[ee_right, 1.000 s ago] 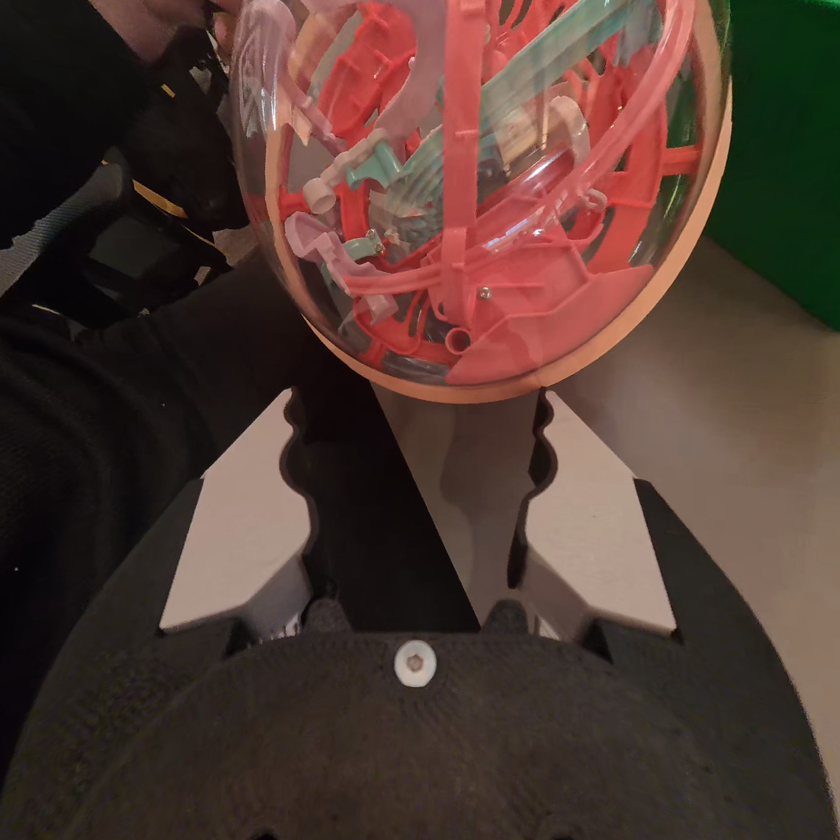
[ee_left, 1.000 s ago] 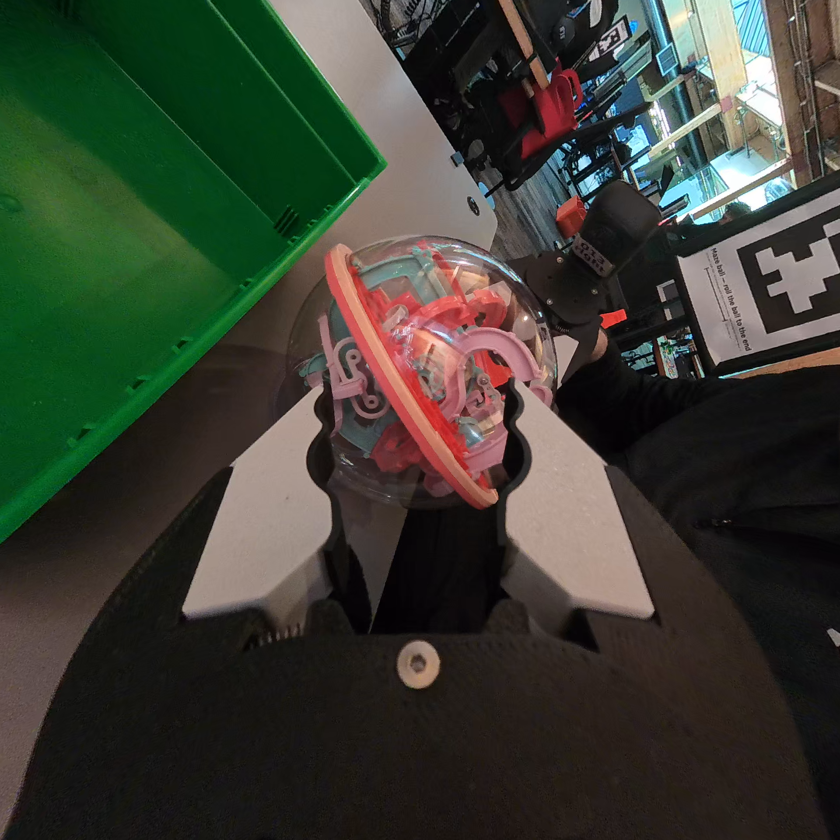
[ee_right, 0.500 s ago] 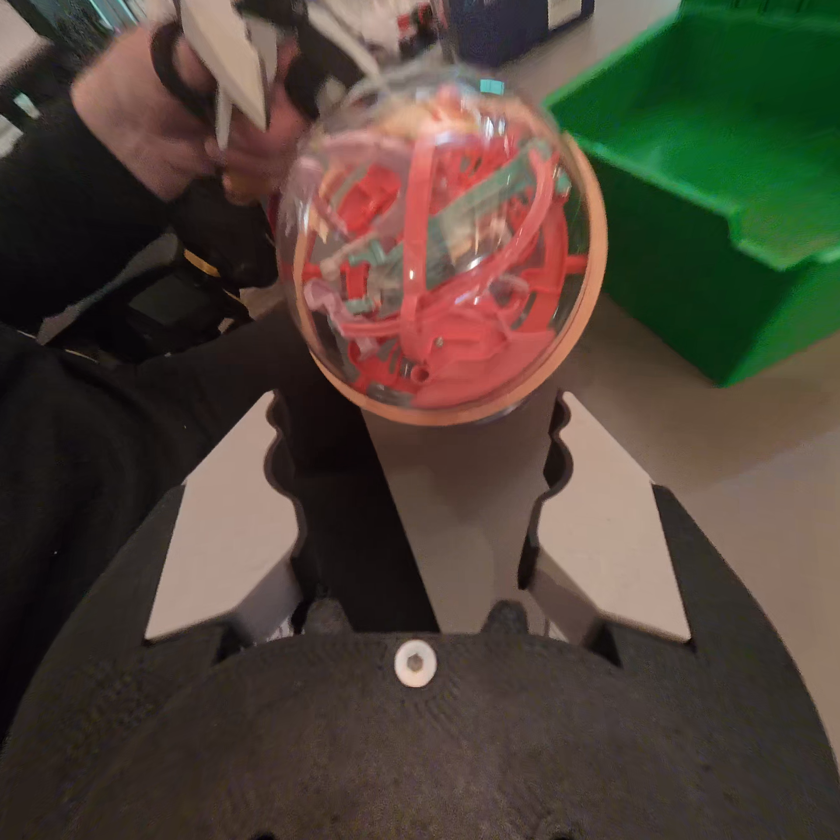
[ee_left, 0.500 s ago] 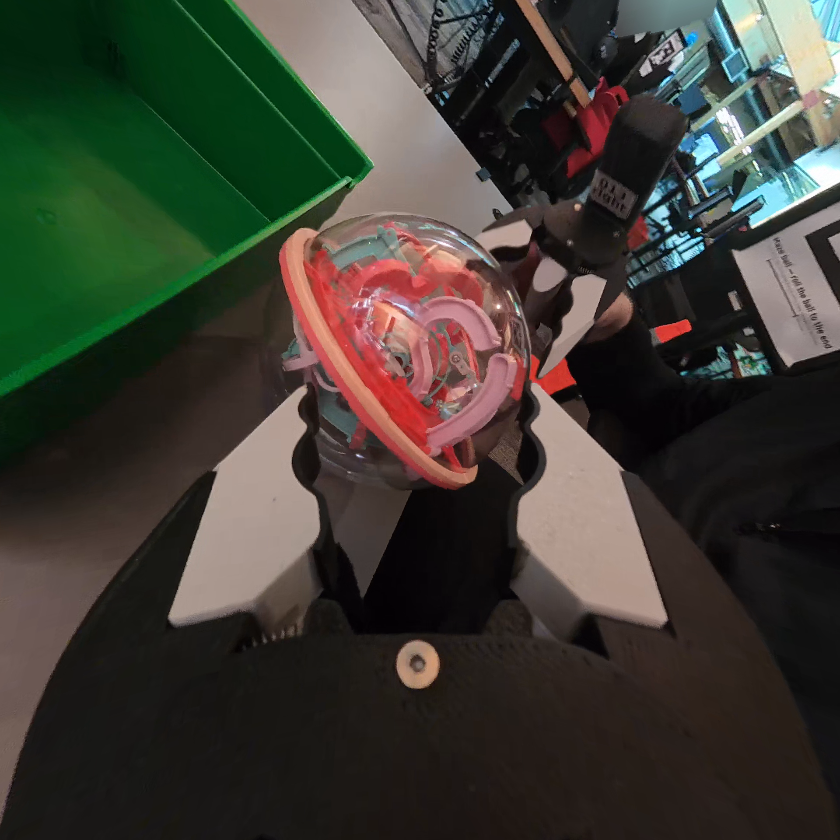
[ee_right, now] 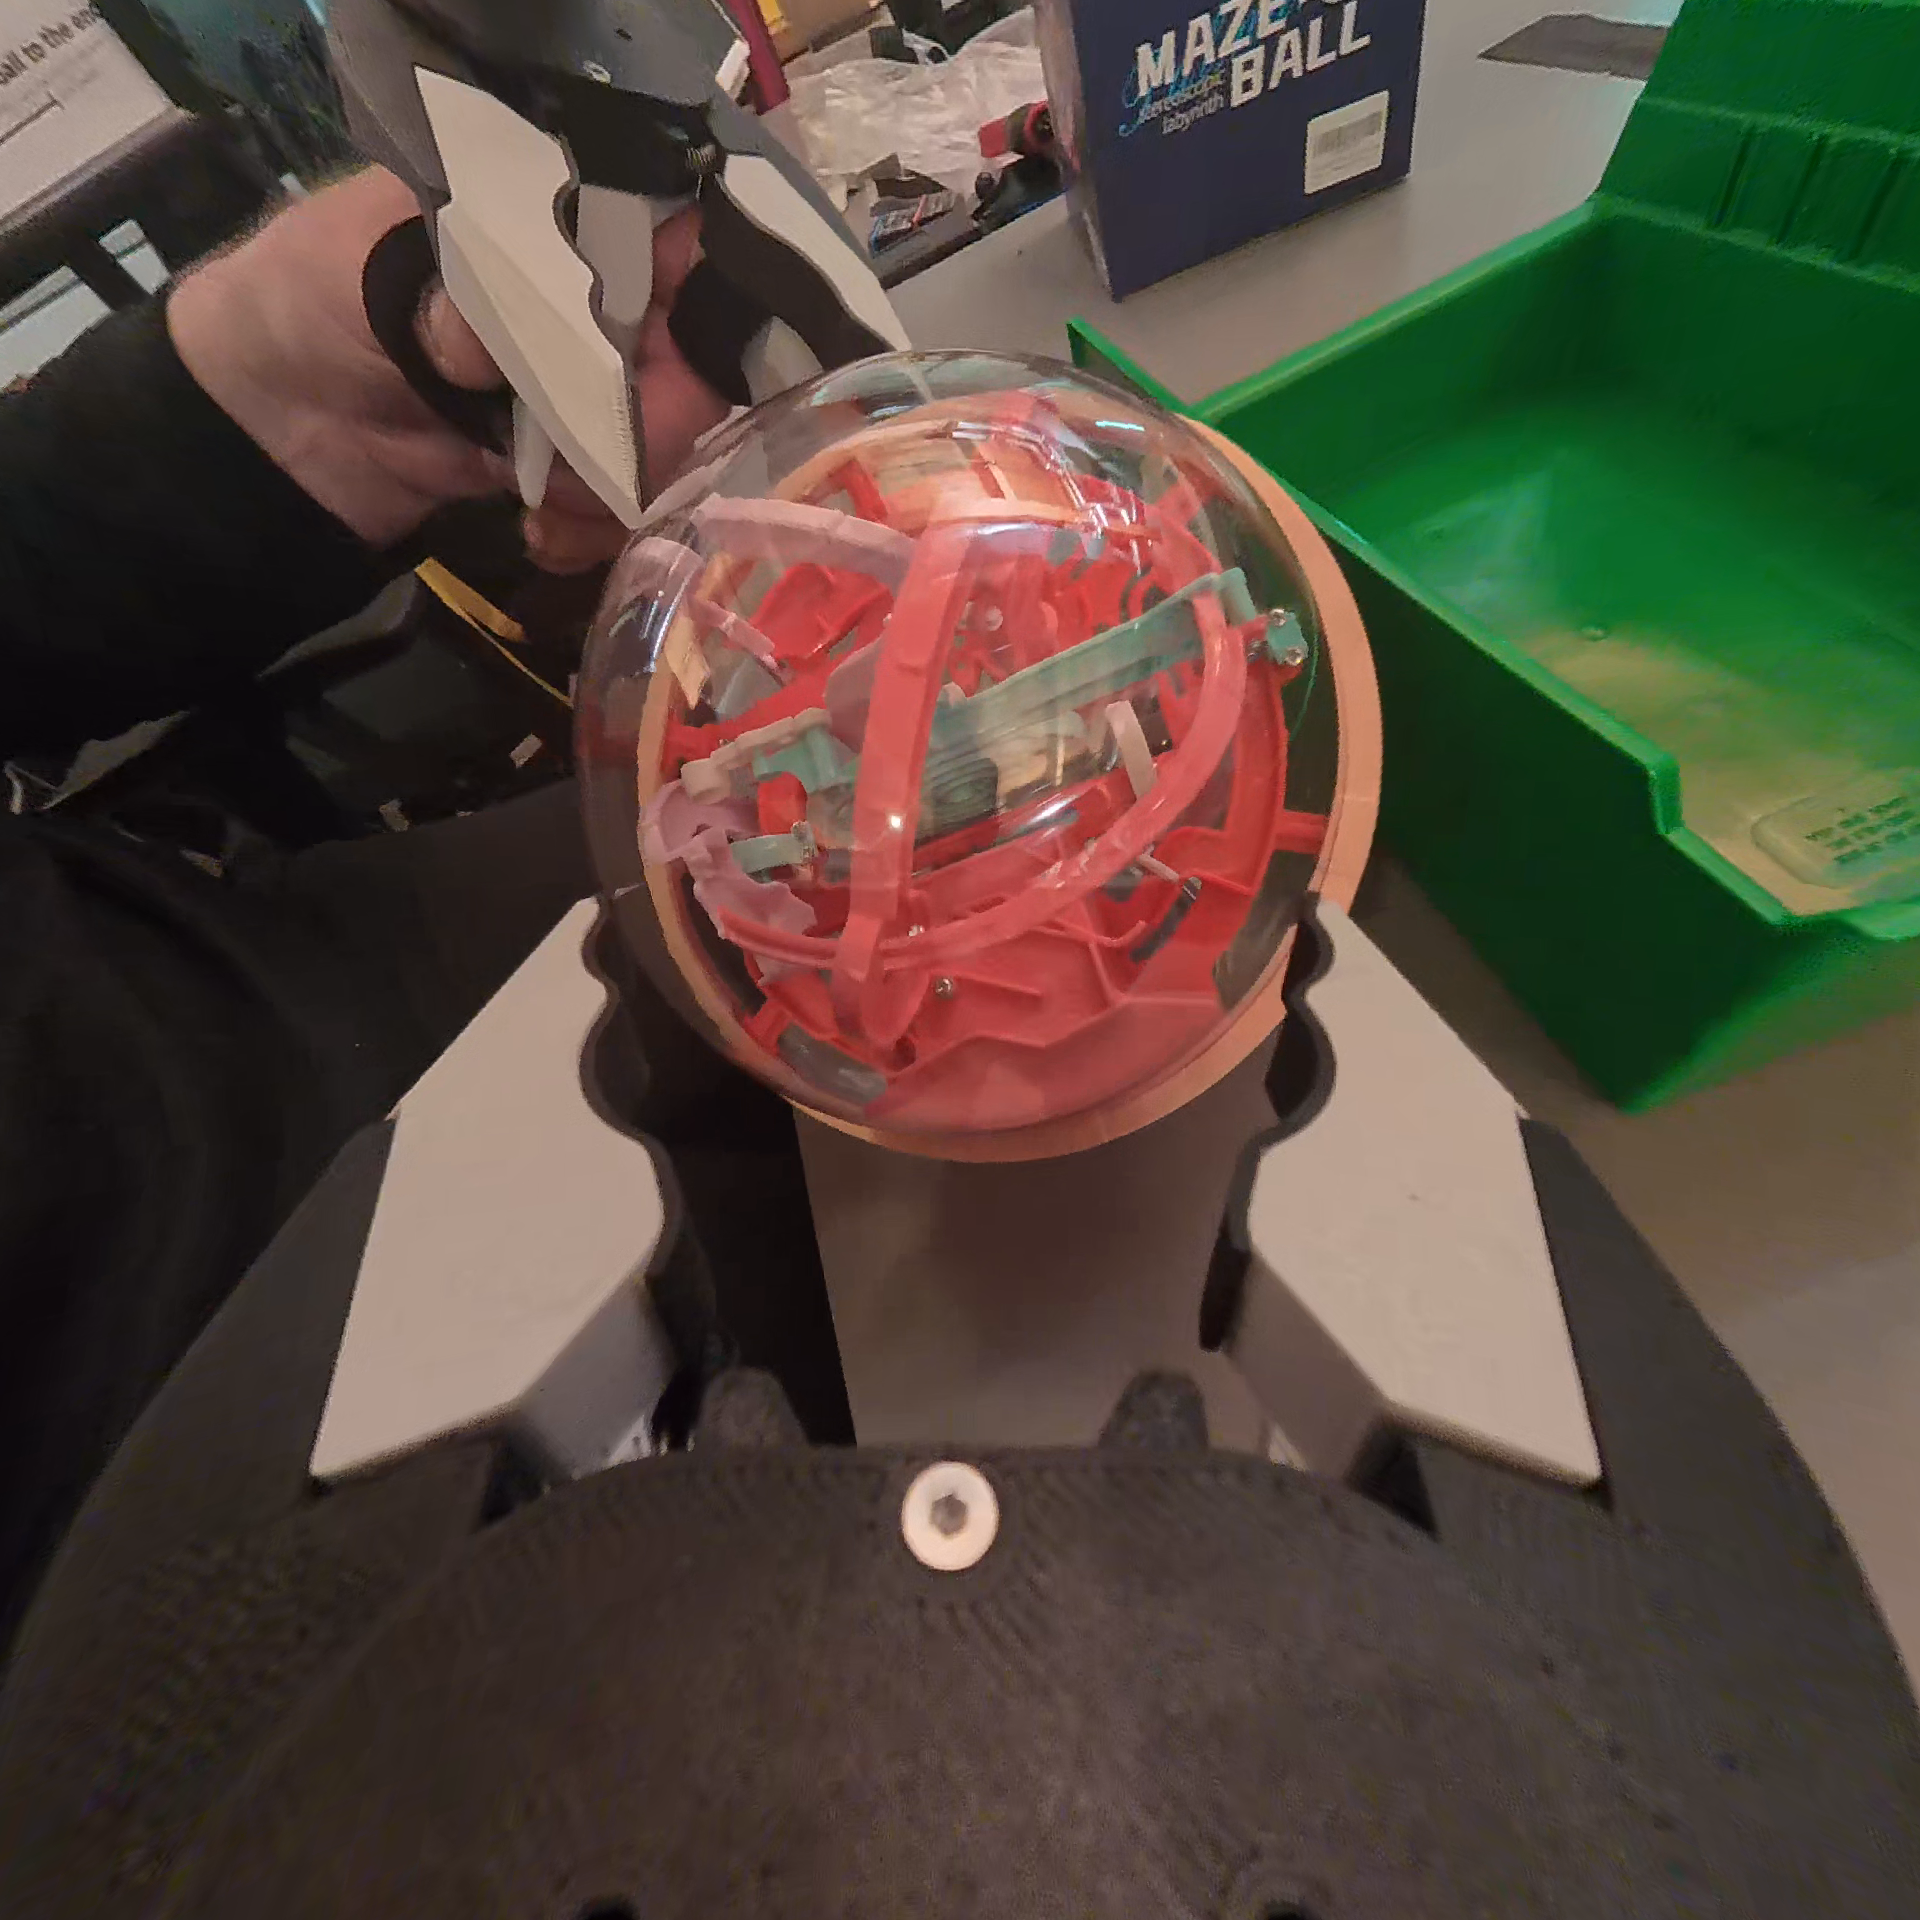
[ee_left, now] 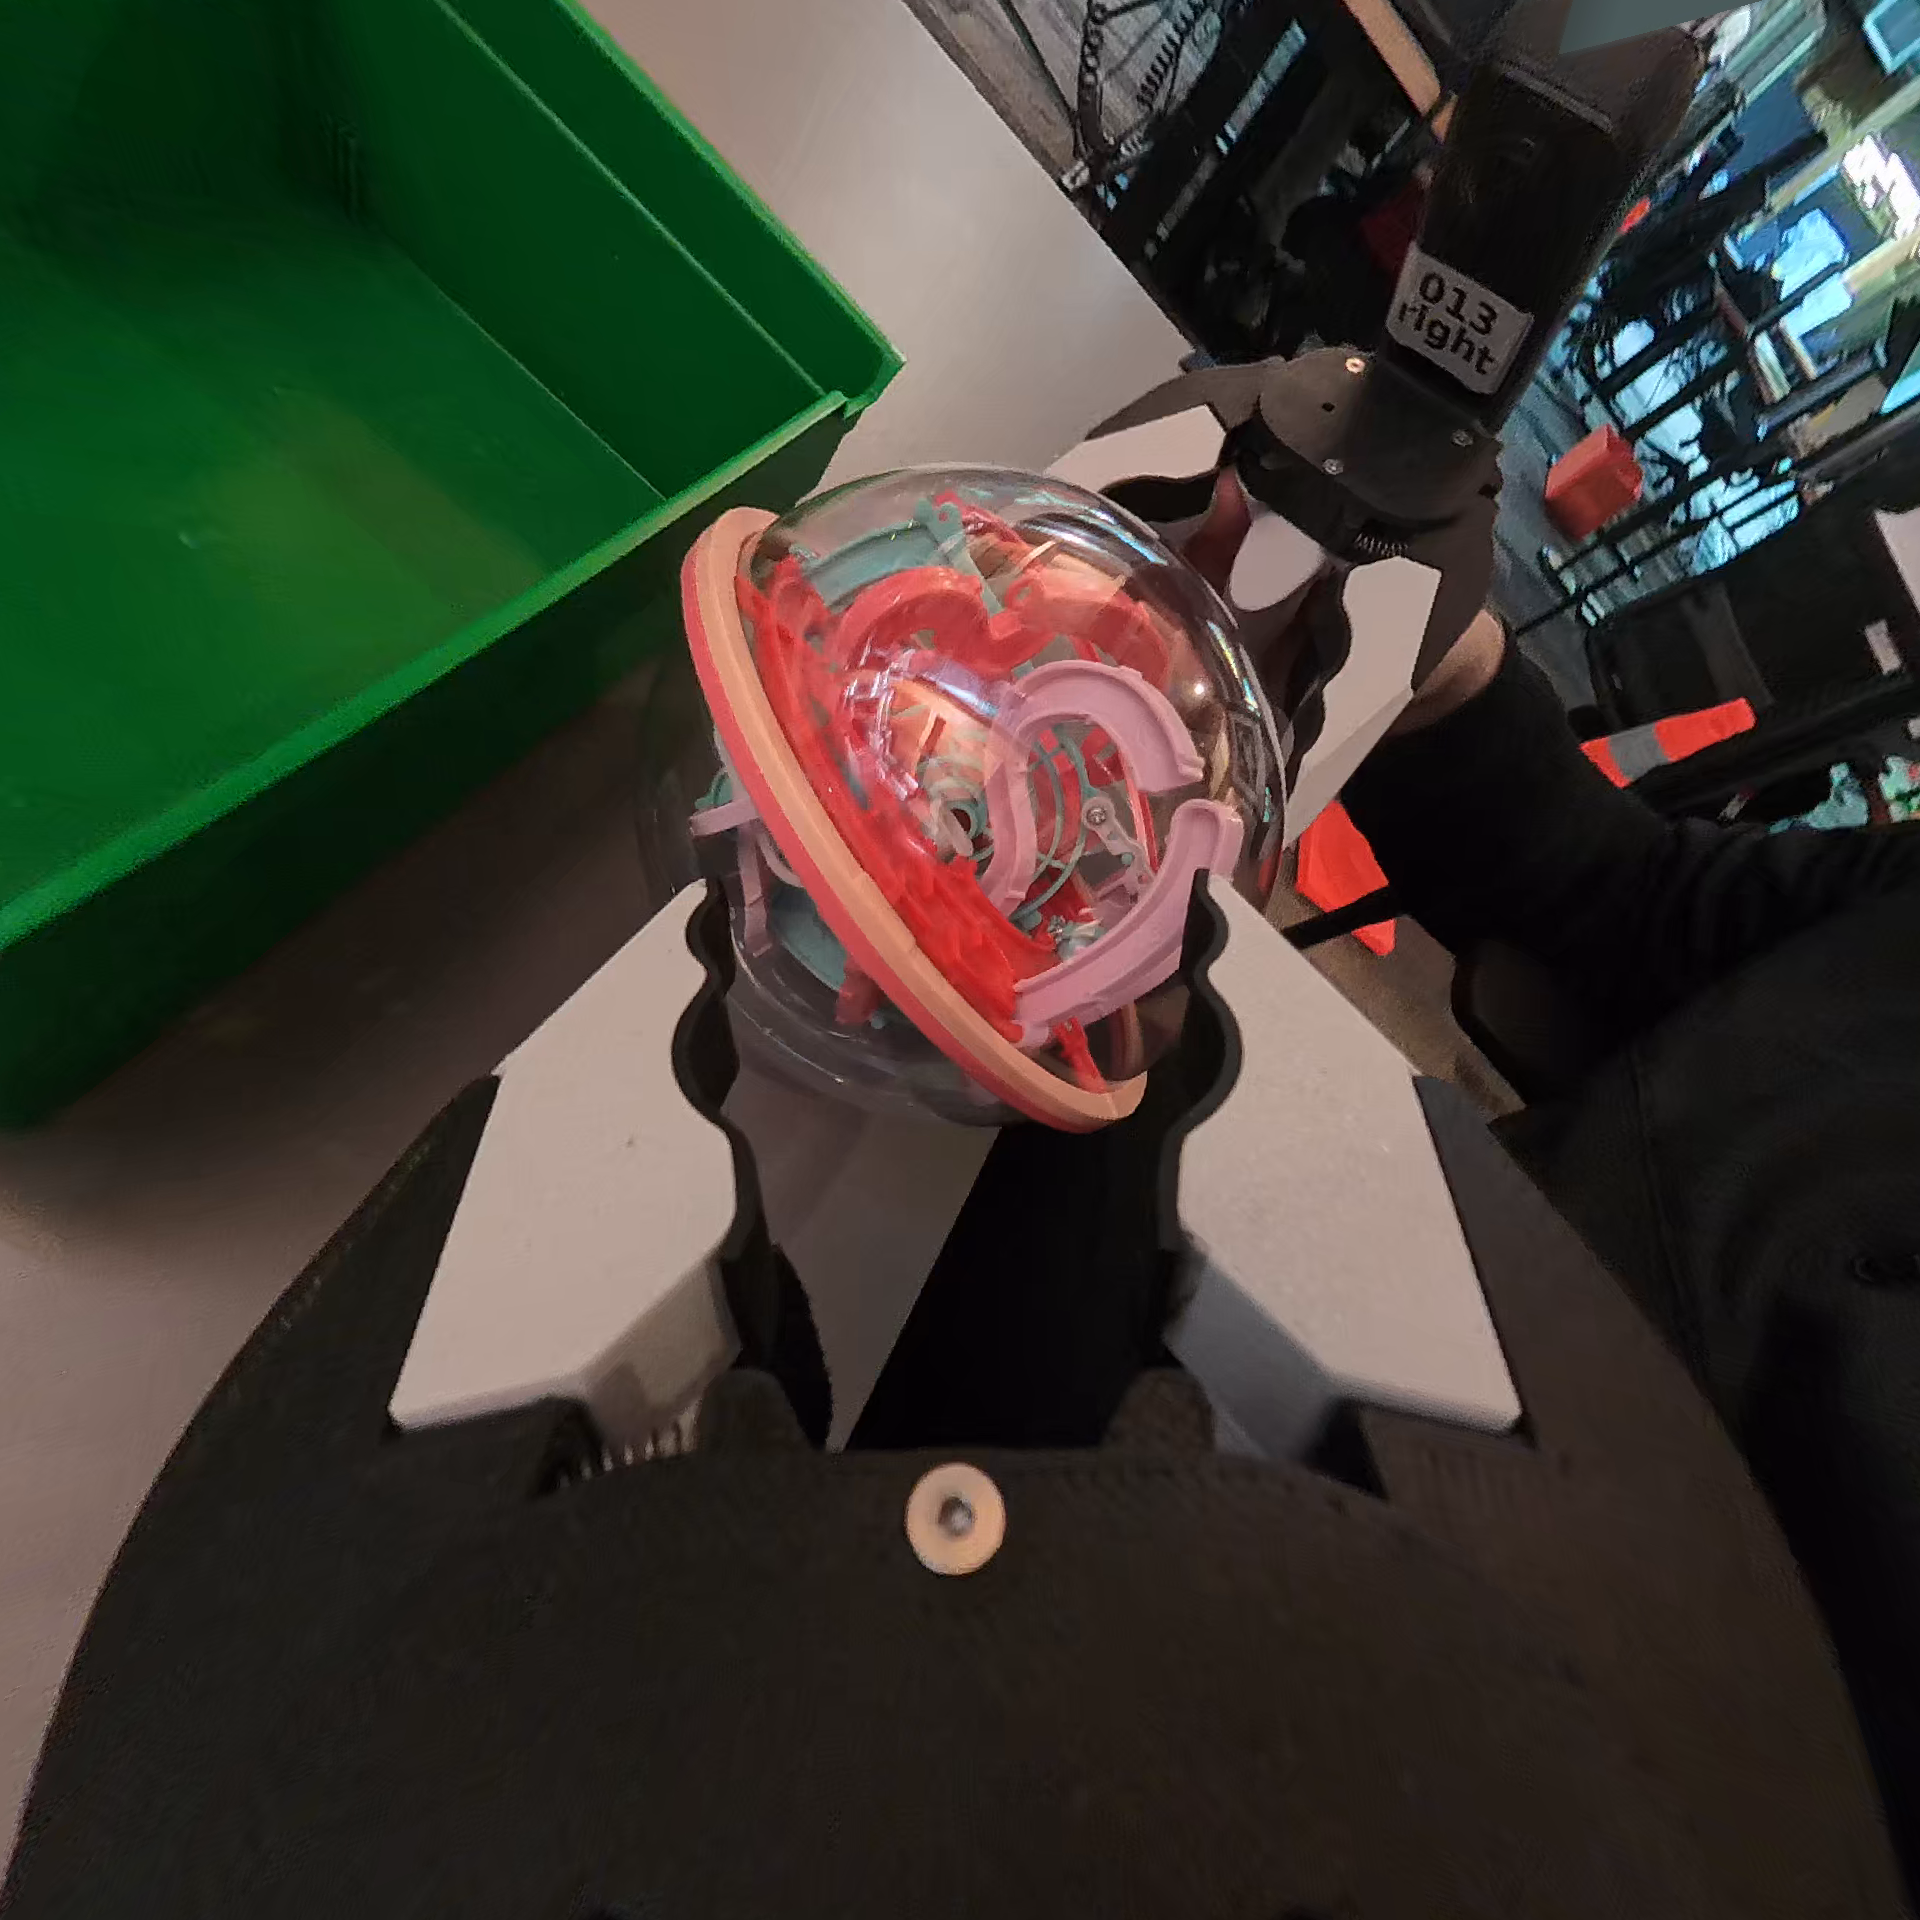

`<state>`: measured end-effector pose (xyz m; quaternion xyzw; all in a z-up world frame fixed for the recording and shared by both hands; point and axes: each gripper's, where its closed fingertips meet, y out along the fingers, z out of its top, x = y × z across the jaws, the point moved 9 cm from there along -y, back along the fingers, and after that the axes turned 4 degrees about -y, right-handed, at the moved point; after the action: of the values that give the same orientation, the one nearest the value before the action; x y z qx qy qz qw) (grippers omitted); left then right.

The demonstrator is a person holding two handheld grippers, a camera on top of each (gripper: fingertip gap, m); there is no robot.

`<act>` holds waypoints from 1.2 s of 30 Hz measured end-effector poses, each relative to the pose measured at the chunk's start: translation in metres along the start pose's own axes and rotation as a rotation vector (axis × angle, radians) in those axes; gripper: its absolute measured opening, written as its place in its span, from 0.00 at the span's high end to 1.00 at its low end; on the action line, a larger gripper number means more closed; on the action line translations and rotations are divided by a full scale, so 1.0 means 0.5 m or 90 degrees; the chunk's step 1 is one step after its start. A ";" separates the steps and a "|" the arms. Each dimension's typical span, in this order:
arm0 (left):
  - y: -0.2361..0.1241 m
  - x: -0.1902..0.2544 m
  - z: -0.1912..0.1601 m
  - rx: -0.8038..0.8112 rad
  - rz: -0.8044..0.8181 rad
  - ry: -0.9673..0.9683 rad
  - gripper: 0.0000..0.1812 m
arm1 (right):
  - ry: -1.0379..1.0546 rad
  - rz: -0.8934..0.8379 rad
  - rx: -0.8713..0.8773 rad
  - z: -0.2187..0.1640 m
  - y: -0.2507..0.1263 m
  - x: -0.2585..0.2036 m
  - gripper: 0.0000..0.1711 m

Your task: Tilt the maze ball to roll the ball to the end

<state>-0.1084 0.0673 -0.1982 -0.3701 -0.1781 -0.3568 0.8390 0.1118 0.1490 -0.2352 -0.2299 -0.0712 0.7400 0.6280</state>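
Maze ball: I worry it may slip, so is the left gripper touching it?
Touching. The left wrist view shows the left gripper with its jaws pressed against opposite sides of the maze ball, which sits between them.

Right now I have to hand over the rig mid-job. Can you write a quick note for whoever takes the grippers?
Left gripper: shut on the maze ball, fingertips on its lower sides, holding it tilted above the table edge.
Right gripper: jaws wide, fingertips flanking the ball from the opposite side. Whether they press on it cannot be told.
Things: the maze ball is held beside the green bin.
Done: the maze ball is lifted and tilted.
Left: the small ball inside the tracks cannot be picked out, so find it first, then tilt to roll it to the end.
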 end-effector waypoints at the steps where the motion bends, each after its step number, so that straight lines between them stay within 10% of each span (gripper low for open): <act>1: 0.001 0.001 0.003 -0.004 0.000 0.006 0.53 | -0.001 -0.008 0.000 -0.002 0.000 -0.003 0.28; 36: 0.011 -0.068 0.055 -0.074 -0.167 0.045 0.54 | -0.027 -0.112 -0.037 -0.038 0.011 -0.076 0.31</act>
<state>-0.1285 0.1062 -0.2019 -0.3790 -0.1742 -0.4857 0.7681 0.1191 0.1079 -0.2446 -0.2254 -0.1261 0.6842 0.6820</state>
